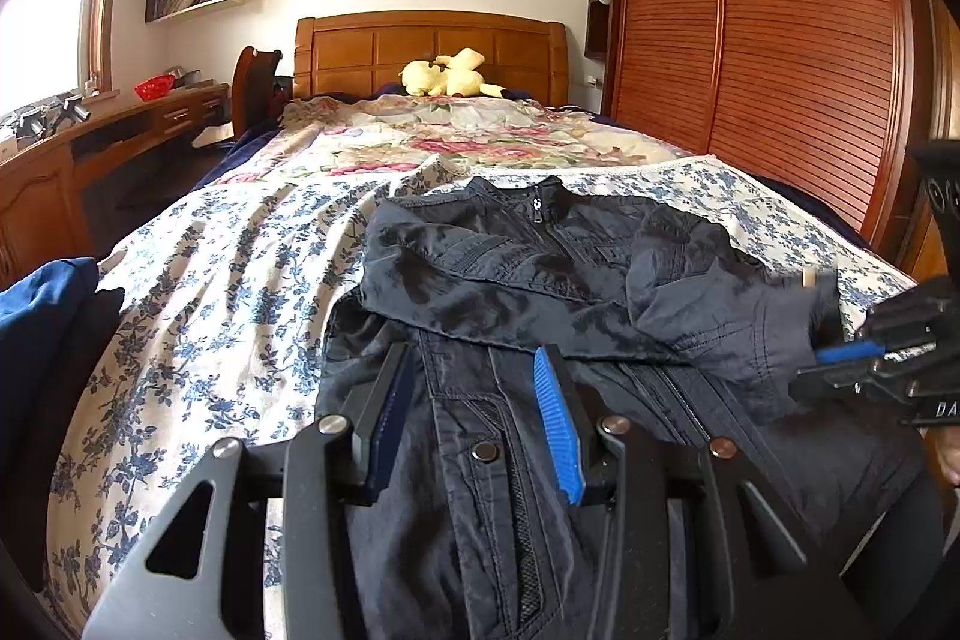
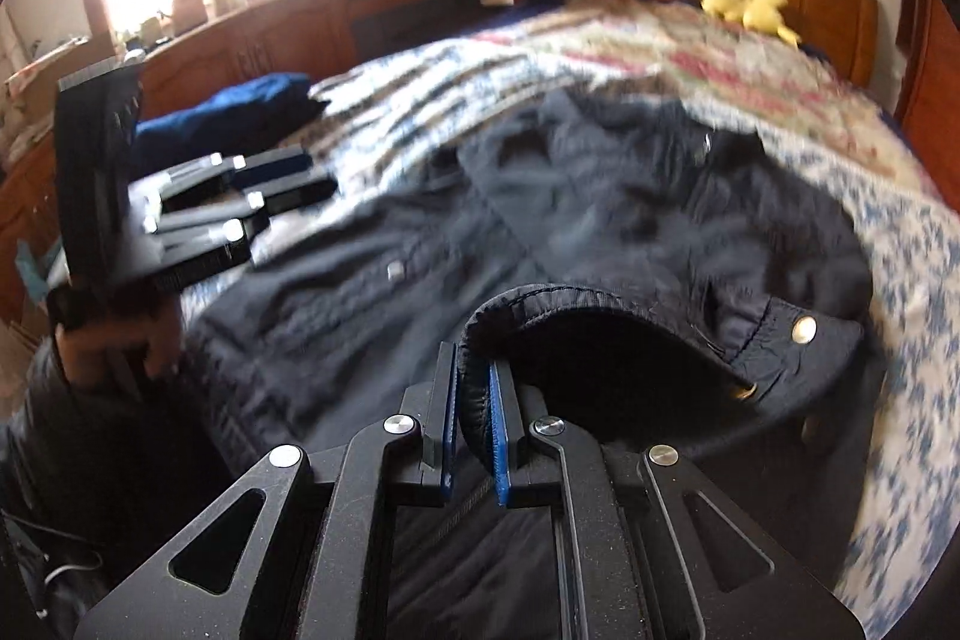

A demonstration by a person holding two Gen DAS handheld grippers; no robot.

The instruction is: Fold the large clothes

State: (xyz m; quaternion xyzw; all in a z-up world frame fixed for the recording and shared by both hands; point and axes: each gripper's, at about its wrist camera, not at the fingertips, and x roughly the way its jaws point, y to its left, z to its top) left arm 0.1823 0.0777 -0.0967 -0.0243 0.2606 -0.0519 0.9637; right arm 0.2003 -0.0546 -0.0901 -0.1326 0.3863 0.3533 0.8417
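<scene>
**On the bed: right sleeve fold under way**

Across the foot of the bed, on its blue-flowered sheet, lies a dark jacket, front up, zip closed, collar toward the wooden headboard. One sleeve already lies across the chest.

The right gripper is clamped on the other sleeve's cuff; the blue pads pinch the hem, jaws nearly closed on the fabric. The cuff is raised off the jacket body, its snap button showing. That wrist view is blurred, so finer detail is unclear.

The left gripper hovers over the lower front panel near a pocket snap. Its jaws stand partly open with nothing between them; whether the tips touch the cloth cannot be told.

Judgement: the step in hand is folding the second sleeve inward. The next move calls for carrying the cuff across the chest, laying it flat over the first sleeve, then releasing. The left gripper could usefully pin the body against dragging.

A folded blue garment lies at the bed's edge, apart from the jacket.
</scene>
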